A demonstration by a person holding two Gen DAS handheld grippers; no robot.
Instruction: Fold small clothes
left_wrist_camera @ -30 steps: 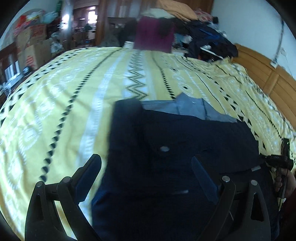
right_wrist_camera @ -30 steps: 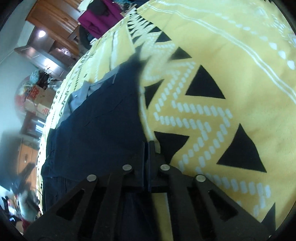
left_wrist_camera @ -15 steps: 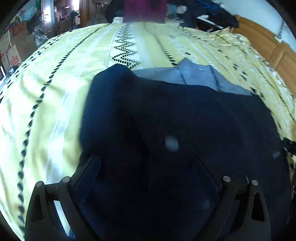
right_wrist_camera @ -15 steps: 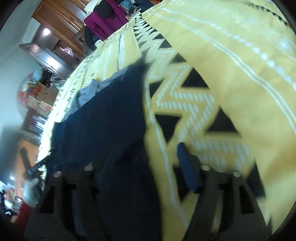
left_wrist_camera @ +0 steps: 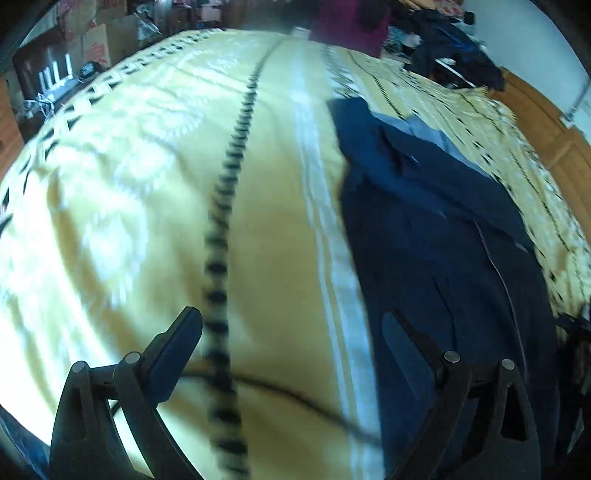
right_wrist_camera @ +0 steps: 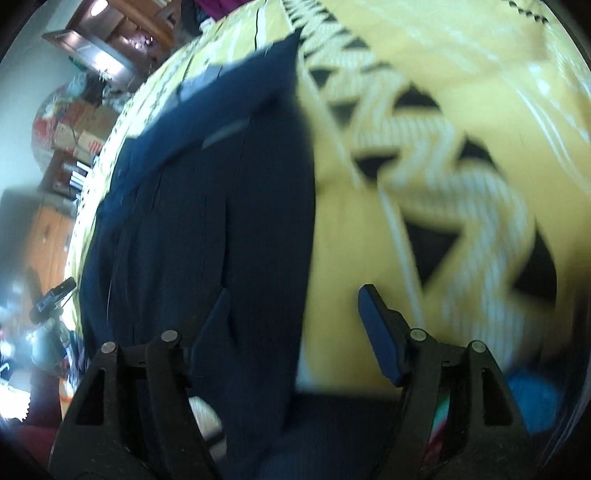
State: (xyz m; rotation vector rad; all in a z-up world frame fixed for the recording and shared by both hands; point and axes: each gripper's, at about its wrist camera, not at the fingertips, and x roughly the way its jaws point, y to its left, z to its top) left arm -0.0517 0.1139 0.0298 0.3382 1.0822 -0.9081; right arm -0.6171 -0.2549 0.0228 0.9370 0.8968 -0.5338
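A dark navy garment [left_wrist_camera: 443, 236] with a lighter grey-blue piece [left_wrist_camera: 424, 129] at its far end lies flat on a yellow patterned bedspread [left_wrist_camera: 147, 184]. My left gripper [left_wrist_camera: 291, 332] stands open just left of the garment, its right finger over the garment's near edge and nothing held. In the right wrist view the same navy garment [right_wrist_camera: 207, 206] fills the left half. My right gripper [right_wrist_camera: 295, 306] is open over its right edge, holding nothing.
The bedspread [right_wrist_camera: 443, 147] spreads wide on both sides of the garment. Piled clothes [left_wrist_camera: 450, 55] and a purple item [left_wrist_camera: 351, 22] sit beyond the far end. A wooden headboard [left_wrist_camera: 546, 122] runs along the right. Cardboard boxes [left_wrist_camera: 99, 40] stand at the far left.
My right gripper opened and let go of the garment's edge. My left gripper swung left, off the middle of the garment toward its left edge.
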